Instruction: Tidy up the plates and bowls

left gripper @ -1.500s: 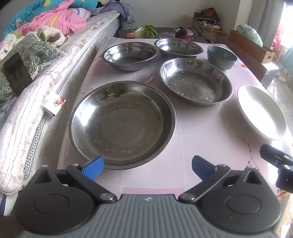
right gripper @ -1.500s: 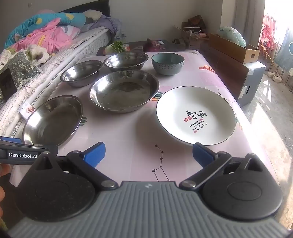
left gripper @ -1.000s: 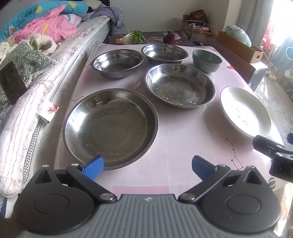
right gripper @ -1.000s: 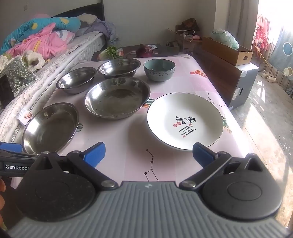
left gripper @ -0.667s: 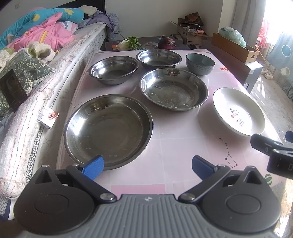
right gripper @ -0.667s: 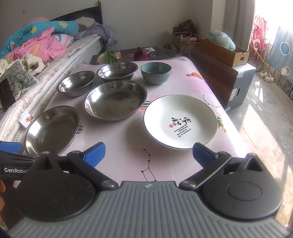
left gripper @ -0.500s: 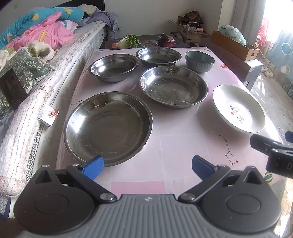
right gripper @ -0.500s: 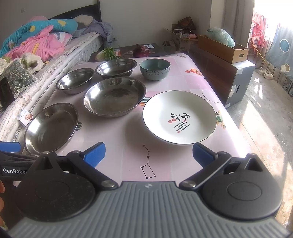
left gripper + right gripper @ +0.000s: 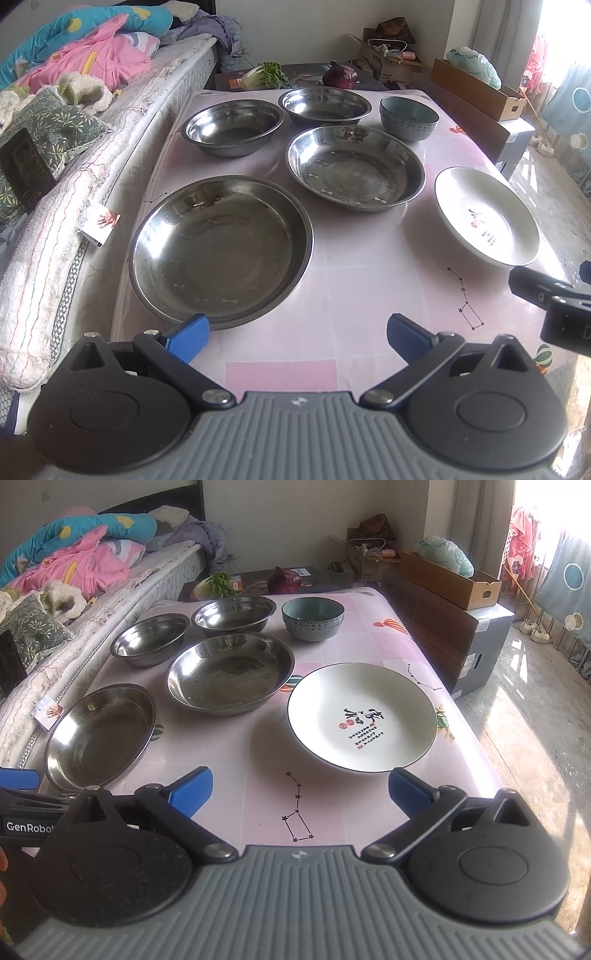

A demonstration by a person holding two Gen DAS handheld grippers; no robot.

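Both hand-held grippers (image 9: 297,328) (image 9: 299,788) still spread, empty, farther back from white plate (image 9: 361,716).

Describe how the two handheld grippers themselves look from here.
Both look identical: a ribbed grey housing with two round black discs, black linkage arms with silver pivot pins, and blue finger pads. The left gripper, seen sideways from the right wrist view, carries white "GenRobot" lettering. The right gripper shows none. No cables or sleeves visible.

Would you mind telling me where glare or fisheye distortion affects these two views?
Left wrist view: the window blows out at the upper right, and the mattress edge bows. Right wrist view: sunlight washes out the floor and the white plate casts a soft shadow; everything is reasonably sharp.
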